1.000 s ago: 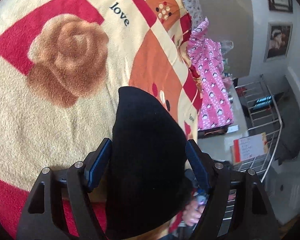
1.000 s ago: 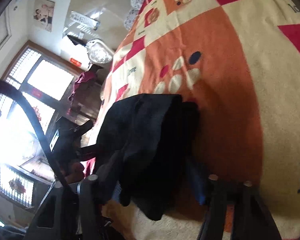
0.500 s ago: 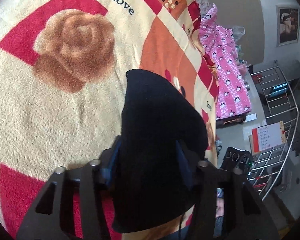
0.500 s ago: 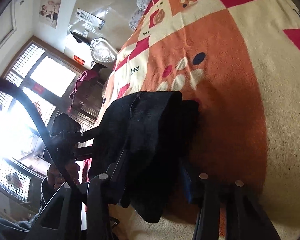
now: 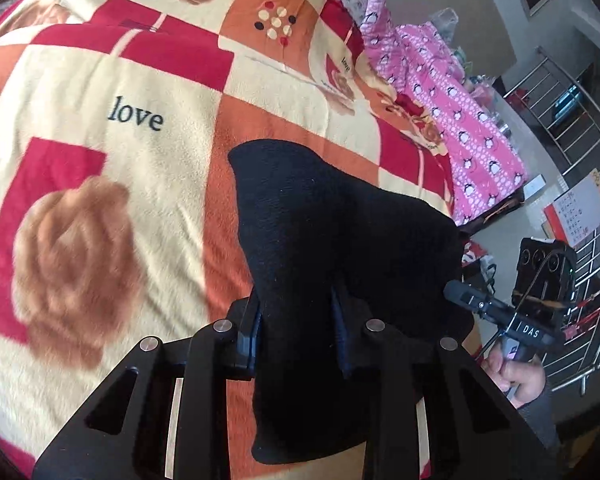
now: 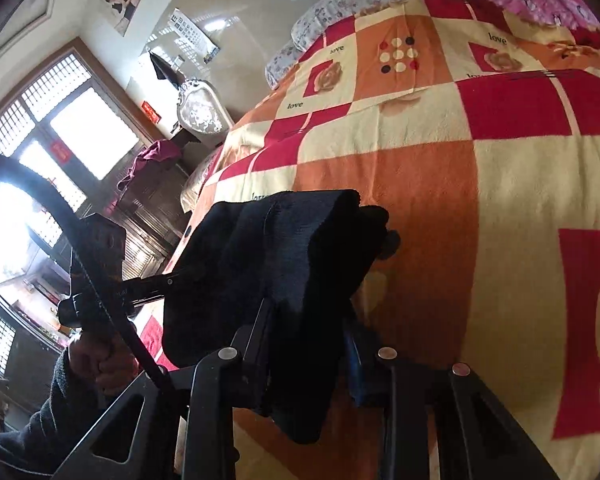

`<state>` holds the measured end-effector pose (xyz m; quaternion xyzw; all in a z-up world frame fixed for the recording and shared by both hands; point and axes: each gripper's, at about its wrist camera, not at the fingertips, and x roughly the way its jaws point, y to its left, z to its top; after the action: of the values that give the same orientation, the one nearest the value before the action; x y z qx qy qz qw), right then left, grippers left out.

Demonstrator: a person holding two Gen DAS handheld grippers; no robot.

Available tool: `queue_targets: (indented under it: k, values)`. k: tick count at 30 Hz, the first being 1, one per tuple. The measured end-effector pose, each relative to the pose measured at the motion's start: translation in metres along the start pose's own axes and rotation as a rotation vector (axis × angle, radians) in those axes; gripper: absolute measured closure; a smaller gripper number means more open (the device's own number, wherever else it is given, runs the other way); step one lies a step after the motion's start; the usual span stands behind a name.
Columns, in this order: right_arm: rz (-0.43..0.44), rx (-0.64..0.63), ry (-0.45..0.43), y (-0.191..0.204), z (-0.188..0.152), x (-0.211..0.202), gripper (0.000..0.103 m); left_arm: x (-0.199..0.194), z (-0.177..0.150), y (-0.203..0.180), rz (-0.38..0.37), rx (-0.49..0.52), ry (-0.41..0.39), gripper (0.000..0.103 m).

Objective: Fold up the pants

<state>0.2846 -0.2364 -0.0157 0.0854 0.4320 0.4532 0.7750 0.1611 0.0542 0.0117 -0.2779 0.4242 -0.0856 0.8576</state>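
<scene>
The black pants (image 5: 340,232) lie bunched on a patchwork blanket (image 5: 100,160) and rise towards both grippers. My left gripper (image 5: 296,320) has its jaws closing, and its blue pads pinch a fold of the cloth. In the right wrist view the pants (image 6: 292,248) hang as a thick folded edge held up off the blanket (image 6: 500,200). My right gripper (image 6: 310,324) is closing too, with the fabric squeezed between its fingers. The fingertips of both are partly buried in the cloth.
A pink penguin-print cloth (image 5: 460,120) lies along the bed's far side. A metal rack (image 5: 580,160) stands beyond the bed. A hand (image 6: 96,356) holds the other gripper at the left. A white ornate chair (image 6: 200,108) and dark cabinets stand by bright windows.
The left jaws went from wide around the pants to pinched on them. The right jaws narrowed on the cloth. Both grippers rose with the fabric and rolled, and more of the bed shows.
</scene>
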Motion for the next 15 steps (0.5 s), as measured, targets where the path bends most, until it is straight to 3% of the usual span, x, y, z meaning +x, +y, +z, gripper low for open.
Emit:
queue_targets:
  k: [4,6,7,8,9,12,14,15]
  values:
    - [-0.048,0.018,0.058,-0.029,0.013,0.02,0.074,0.034,0.0,0.009,0.061,-0.001,0.045,0.073]
    - [-0.067,0.023,0.086,-0.043,0.008,0.036,0.069,0.039,0.0,0.015,0.064,-0.009,0.017,0.048]
    - [-0.076,0.034,0.081,-0.05,0.004,0.04,0.065,0.038,-0.001,0.018,0.07,-0.018,0.006,0.043]
    - [-0.063,0.067,0.049,-0.059,-0.002,0.039,0.054,0.036,-0.001,0.022,0.05,-0.03,-0.001,0.042]
    - [-0.053,0.106,0.029,-0.065,-0.006,0.036,0.049,0.032,-0.001,0.026,0.027,-0.042,0.005,0.042]
    - [-0.029,0.135,0.012,-0.069,-0.011,0.024,0.049,0.005,0.001,0.023,0.056,-0.018,-0.063,0.044]
    - [-0.059,0.076,-0.025,-0.058,-0.007,0.007,0.049,-0.018,0.003,0.008,0.071,0.055,-0.156,0.044]
    - [-0.089,0.006,-0.073,-0.045,-0.001,-0.008,0.049,-0.03,0.003,-0.003,0.036,0.079,-0.19,0.044]
